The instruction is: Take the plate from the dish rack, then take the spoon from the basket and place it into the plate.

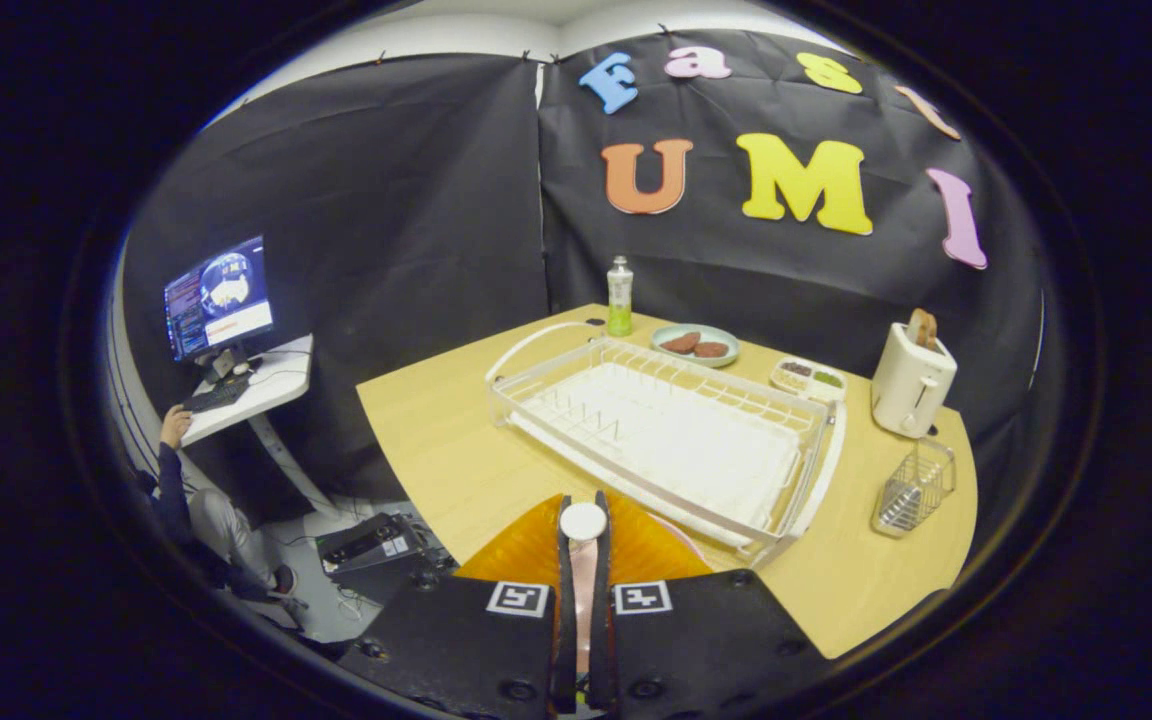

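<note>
An orange plate lies on the wooden table, at its near edge, just in front of the white dish rack. My gripper hangs right over the plate's middle. Its fingers are shut on a pale pink spoon, which runs along the narrow gap between them. The spoon's round white end sticks out at the fingertips. No dishes stand in the rack. The small wire basket stands to the right of the rack, in front of the toaster; I cannot tell what is in it.
Beyond the rack stand a green soap bottle, a pale plate with brown patties and a small snack tray. A white toaster holds a slice of bread. Left of the table, a person sits at a desk with a monitor.
</note>
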Tool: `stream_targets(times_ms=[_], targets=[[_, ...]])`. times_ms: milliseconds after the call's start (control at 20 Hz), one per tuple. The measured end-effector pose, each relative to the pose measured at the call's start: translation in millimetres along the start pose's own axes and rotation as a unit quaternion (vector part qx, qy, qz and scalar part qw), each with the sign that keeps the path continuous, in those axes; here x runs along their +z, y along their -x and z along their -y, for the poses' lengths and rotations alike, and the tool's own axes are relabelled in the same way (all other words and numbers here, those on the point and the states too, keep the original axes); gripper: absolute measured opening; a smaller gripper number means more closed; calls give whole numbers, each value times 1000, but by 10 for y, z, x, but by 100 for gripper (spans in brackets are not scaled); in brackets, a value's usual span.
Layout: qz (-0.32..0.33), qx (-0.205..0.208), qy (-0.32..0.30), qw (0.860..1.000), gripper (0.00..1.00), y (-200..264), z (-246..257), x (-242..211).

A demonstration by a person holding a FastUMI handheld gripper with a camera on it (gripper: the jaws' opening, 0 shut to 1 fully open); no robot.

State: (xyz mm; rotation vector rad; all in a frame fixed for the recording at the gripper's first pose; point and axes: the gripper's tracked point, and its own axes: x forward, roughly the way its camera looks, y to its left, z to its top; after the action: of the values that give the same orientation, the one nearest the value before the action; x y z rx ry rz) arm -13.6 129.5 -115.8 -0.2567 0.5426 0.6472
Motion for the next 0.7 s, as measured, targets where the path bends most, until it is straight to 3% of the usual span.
stream_targets(times_ms=[350, 550, 650, 700], targets=[[-31, 21, 0, 999, 14, -172, -93, -179], [-24, 1, 8, 1000, 20, -207, 41, -133], [-22, -8, 3, 1000, 30, -240, 110, -130], [-21, -9, -1, 1000, 42, -249, 135, -124]])
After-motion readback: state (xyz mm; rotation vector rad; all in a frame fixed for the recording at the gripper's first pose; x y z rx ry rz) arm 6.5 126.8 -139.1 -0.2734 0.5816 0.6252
